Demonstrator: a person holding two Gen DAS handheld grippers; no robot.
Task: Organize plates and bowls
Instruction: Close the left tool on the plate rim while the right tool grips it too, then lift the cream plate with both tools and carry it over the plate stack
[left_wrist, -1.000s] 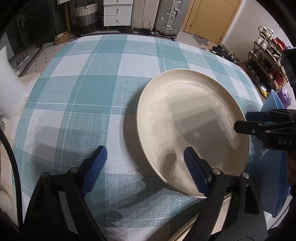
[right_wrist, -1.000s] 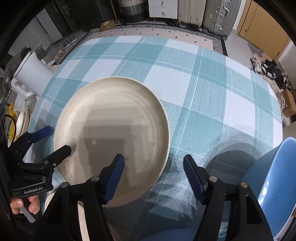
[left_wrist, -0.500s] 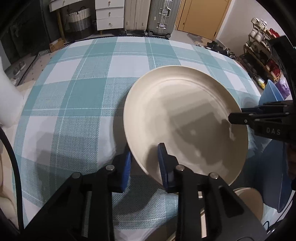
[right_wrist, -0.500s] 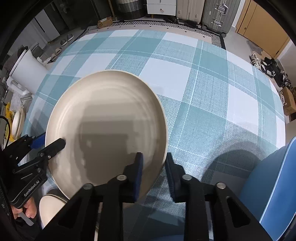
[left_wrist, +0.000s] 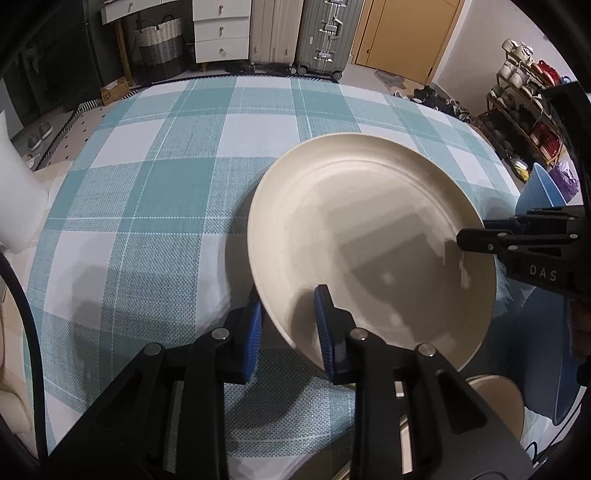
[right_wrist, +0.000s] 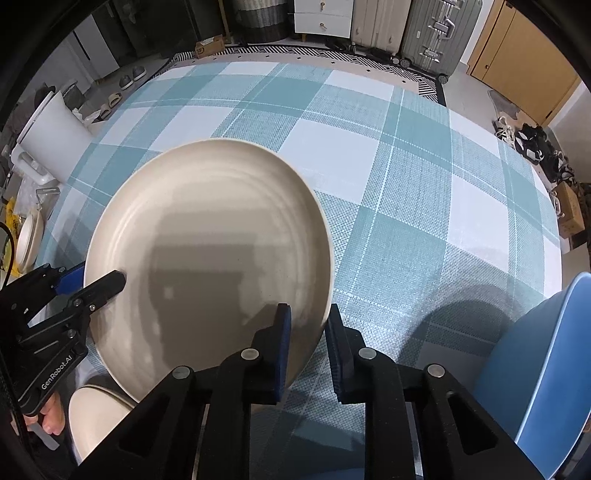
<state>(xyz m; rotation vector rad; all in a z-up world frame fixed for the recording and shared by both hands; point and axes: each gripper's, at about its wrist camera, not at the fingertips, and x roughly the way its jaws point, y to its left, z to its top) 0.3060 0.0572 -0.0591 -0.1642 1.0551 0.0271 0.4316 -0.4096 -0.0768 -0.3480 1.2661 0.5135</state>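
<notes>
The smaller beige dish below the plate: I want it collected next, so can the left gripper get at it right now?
Probably not: the left gripper is shut on the plate's rim, and that plate hangs over the smaller dish.

The plate (left_wrist: 369, 236) covers part of the desk (left_wrist: 155, 192); a second dish (right_wrist: 96, 417) lies half hidden beneath it; the blue chair (right_wrist: 546, 362) is cropped.

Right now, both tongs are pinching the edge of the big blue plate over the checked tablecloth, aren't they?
Not quite: the plate is cream, not blue. The right wrist view shows it plainly, and the left wrist view agrees. The rest holds: the left tongs and the right tongs each pinch its edge, over the checked tablecloth. The blue thing nearby is a chair.
</notes>
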